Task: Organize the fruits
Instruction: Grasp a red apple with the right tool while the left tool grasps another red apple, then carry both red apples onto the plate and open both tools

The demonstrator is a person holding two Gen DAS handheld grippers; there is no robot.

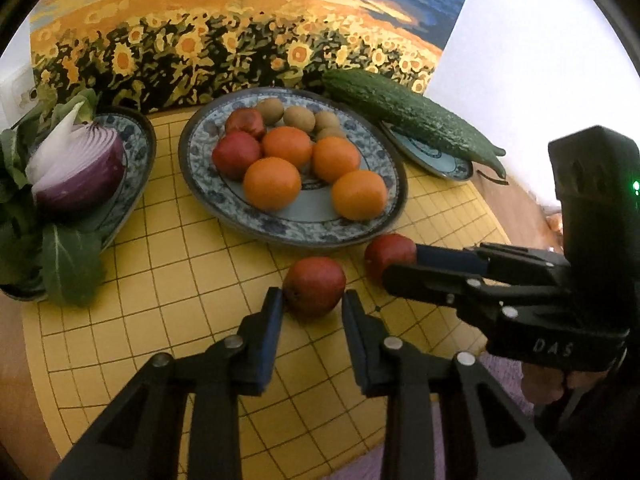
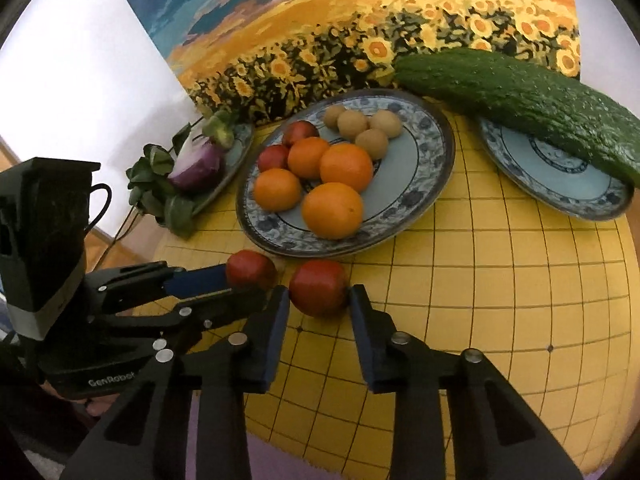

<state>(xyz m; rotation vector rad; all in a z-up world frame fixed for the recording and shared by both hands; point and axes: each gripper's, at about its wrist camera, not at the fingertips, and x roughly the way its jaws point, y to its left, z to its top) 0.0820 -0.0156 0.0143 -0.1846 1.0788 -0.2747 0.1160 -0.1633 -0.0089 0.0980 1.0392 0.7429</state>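
Left hand-held gripper (image 1: 313, 300) clamps a red fruit (image 1: 315, 286) at 12 o'clock; right hand-held gripper (image 2: 319, 300) clamps another red fruit (image 2: 319, 287).

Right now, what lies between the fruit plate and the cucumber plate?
Only bare yellow grid mat; nothing stands between the fruit plate and the cucumber plate. The right wrist view shows it.

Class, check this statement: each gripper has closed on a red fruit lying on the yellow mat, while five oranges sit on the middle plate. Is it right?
Not quite. The middle plate holds four oranges, not five, as the right wrist view shows. The rest stands: the left gripper is closed on one red fruit and the right gripper on the other red fruit, both on the yellow mat.
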